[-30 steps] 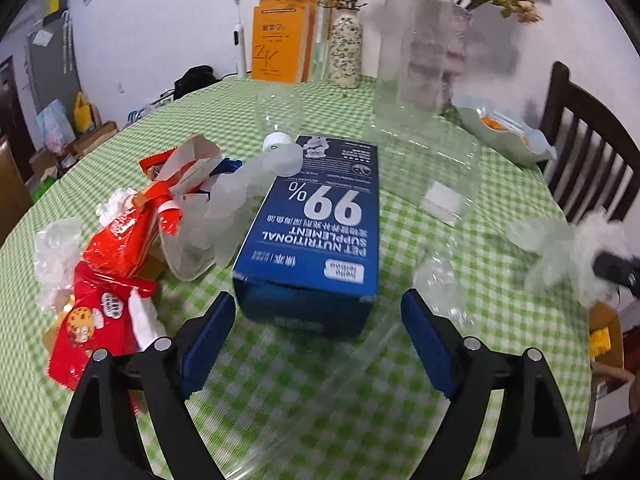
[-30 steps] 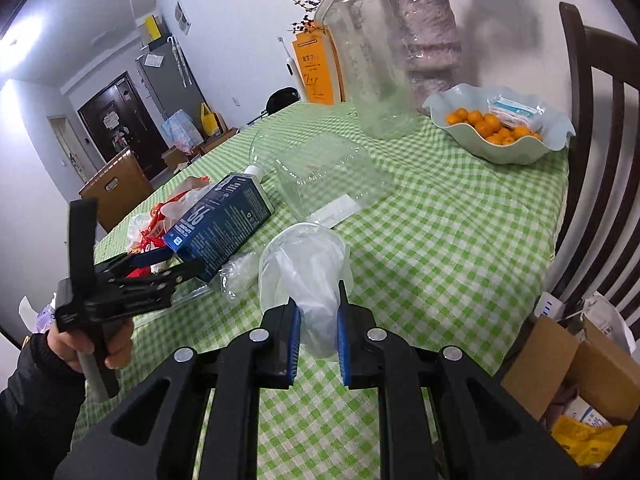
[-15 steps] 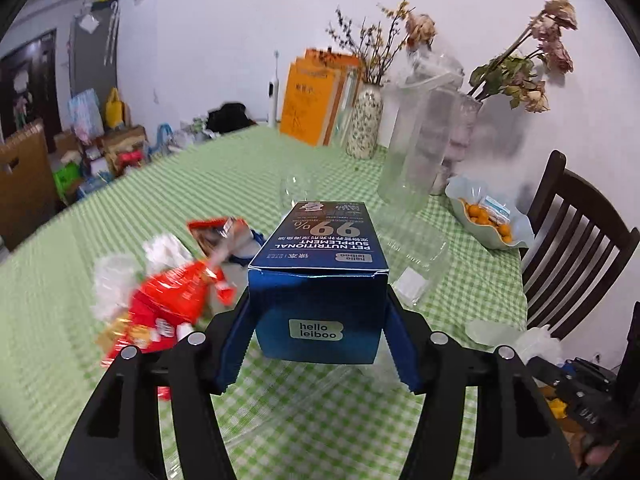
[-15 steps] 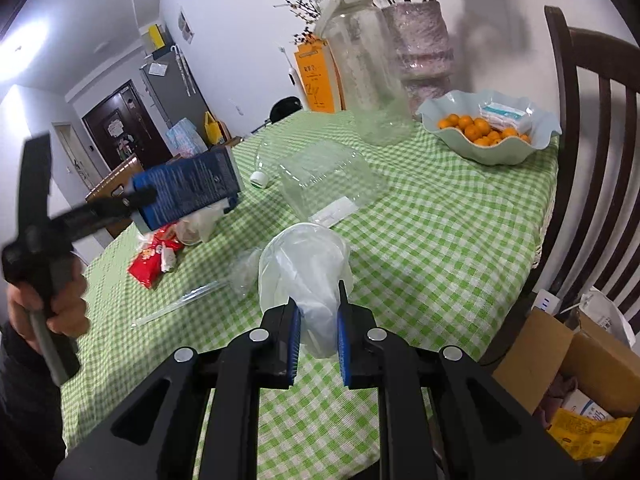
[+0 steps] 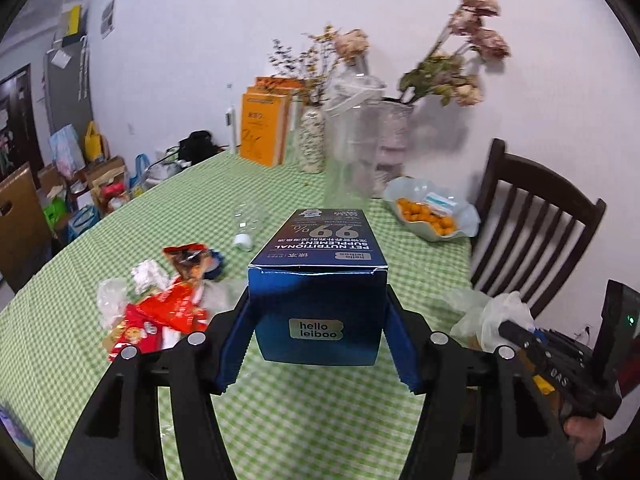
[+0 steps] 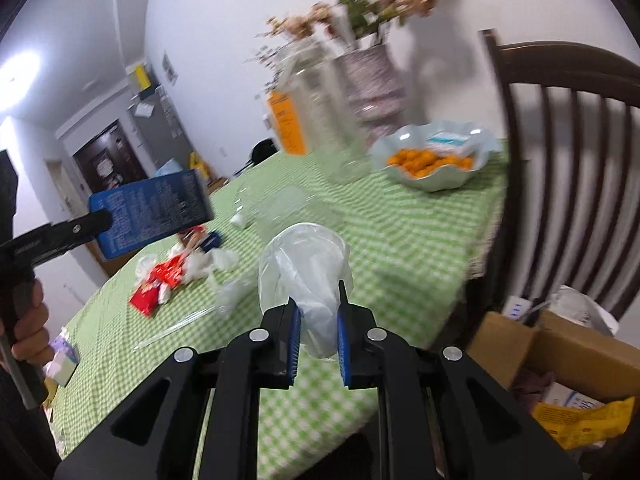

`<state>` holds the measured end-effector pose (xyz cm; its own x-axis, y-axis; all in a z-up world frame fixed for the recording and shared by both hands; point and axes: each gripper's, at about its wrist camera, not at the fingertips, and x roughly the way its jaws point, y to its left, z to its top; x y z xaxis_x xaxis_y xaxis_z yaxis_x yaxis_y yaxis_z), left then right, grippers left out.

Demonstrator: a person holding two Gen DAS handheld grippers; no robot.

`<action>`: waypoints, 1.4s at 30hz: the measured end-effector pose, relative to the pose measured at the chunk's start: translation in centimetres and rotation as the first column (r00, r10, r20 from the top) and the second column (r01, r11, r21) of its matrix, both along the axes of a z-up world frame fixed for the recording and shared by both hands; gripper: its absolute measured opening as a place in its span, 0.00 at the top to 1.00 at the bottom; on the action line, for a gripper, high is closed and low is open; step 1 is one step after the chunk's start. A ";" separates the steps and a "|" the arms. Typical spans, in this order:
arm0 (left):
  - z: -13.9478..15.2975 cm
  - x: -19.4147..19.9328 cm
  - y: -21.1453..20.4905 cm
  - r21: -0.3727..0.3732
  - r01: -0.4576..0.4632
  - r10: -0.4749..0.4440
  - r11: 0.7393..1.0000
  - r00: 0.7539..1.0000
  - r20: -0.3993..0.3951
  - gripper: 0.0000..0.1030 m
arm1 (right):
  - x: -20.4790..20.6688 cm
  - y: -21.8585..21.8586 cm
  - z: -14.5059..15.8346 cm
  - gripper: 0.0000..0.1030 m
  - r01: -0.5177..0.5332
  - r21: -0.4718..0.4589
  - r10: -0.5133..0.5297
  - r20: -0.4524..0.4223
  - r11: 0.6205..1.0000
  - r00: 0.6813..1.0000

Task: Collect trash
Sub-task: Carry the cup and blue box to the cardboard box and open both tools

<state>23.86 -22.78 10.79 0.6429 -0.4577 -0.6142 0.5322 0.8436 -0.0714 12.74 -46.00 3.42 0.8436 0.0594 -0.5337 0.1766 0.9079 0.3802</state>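
Blue carton and clear bag both lifted off the bench

Blue pads of the left hand-held gripper (image 5: 318, 354) press both sides of the blue carton (image 5: 320, 280), which sits between them, clear of the green checked bench (image 5: 320, 420). Its jaws stand fairly wide, clamped across the carton's width. The right hand-held gripper (image 6: 318, 346) has its jaws nearly together, pinching the neck of a clear plastic bag (image 6: 306, 266) that stands up past its fingertips. Red snack wrappers (image 5: 160, 316) lie on the bench, left of the carton.
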 end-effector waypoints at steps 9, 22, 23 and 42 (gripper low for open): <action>-2.3 -6.4 -9.6 0.021 0.261 -0.260 0.965 0.964 -0.055 0.44 | -9.7 -9.4 -1.1 0.85 0.268 -0.019 -0.268 -0.036 0.963 0.963; -14.1 -15.3 -28.1 0.265 0.619 -0.538 0.740 0.780 -0.320 0.43 | -20.7 -18.3 -11.1 0.85 0.518 0.028 -0.488 -0.299 0.855 0.820; -15.4 -15.7 -29.4 0.295 0.634 -0.540 0.715 0.769 -0.343 0.43 | -21.1 -18.6 -11.9 0.85 0.526 0.034 -0.491 -0.315 0.850 0.812; -22.9 -14.2 -37.0 0.438 0.640 -0.435 0.631 0.760 -0.483 0.27 | -22.9 -20.9 -18.1 0.42 0.603 -0.024 -0.523 -0.524 0.798 0.672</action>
